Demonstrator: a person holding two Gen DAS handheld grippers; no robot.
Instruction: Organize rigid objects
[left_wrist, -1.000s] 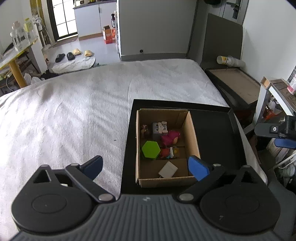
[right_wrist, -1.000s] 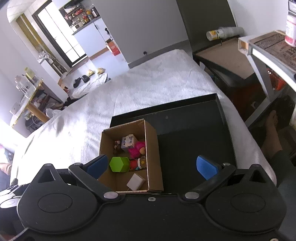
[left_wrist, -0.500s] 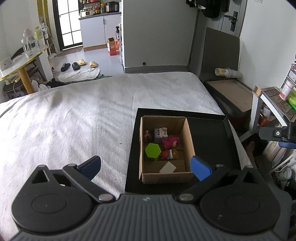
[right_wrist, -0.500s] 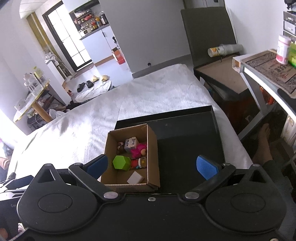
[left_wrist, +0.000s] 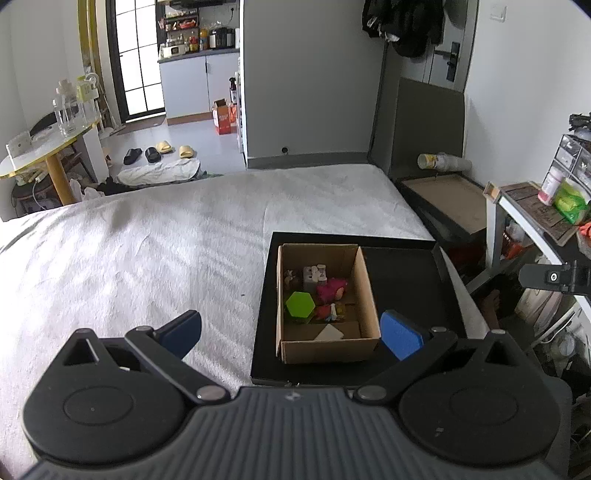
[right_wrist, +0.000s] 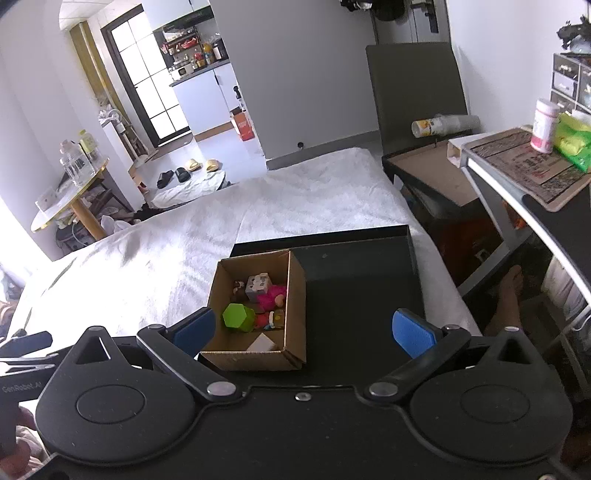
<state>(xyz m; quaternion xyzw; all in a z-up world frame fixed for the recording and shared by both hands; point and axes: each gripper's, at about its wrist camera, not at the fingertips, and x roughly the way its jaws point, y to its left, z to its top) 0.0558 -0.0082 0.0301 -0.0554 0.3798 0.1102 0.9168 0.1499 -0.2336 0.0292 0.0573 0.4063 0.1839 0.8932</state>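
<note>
Hovering released — left gripper (left_wrist: 291, 330) and right gripper (right_wrist: 302, 328), both empty; ahead between fingertips, cardboard box (left_wrist: 364, 280) of toys on black tray (left_wrist: 406, 273).

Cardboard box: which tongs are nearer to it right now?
Left, marginally. The left tongs face the cardboard box almost head-on, inside their span; the right tongs sit off to its right, facing the bare half of the black tray.
</note>
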